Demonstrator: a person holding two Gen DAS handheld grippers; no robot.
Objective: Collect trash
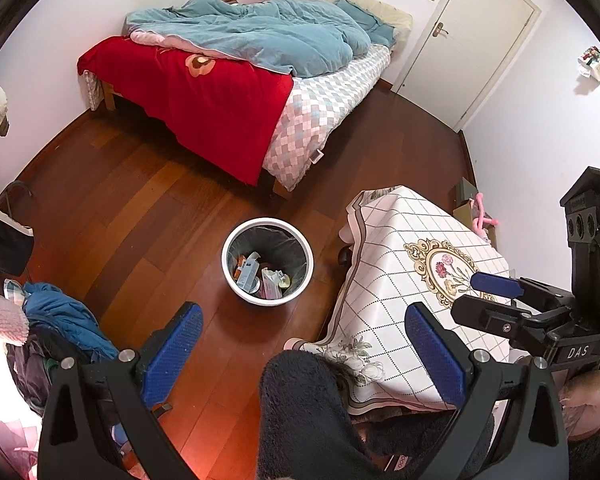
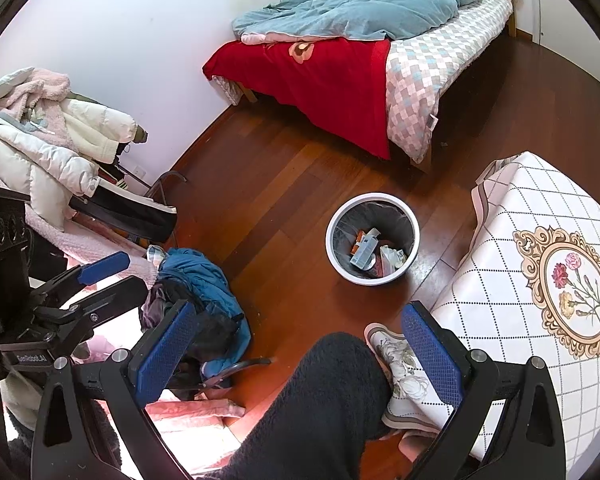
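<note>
Both grippers held above a bedroom floor, fingers spread wide and empty, with the trash bin below them.

The left gripper and the right gripper each show blue-padded fingers set wide apart with nothing between them. The white trash bin, lined with a dark bag, stands on the wooden floor between the foot of the bed and the corner of the worktop, which is covered by a checked cloth with a flower medallion. Boxes and wrappers lie inside the bin. A dark fleece-clad leg shows low in both views. Piled clothes sit on the floor to the bin's left.
</note>
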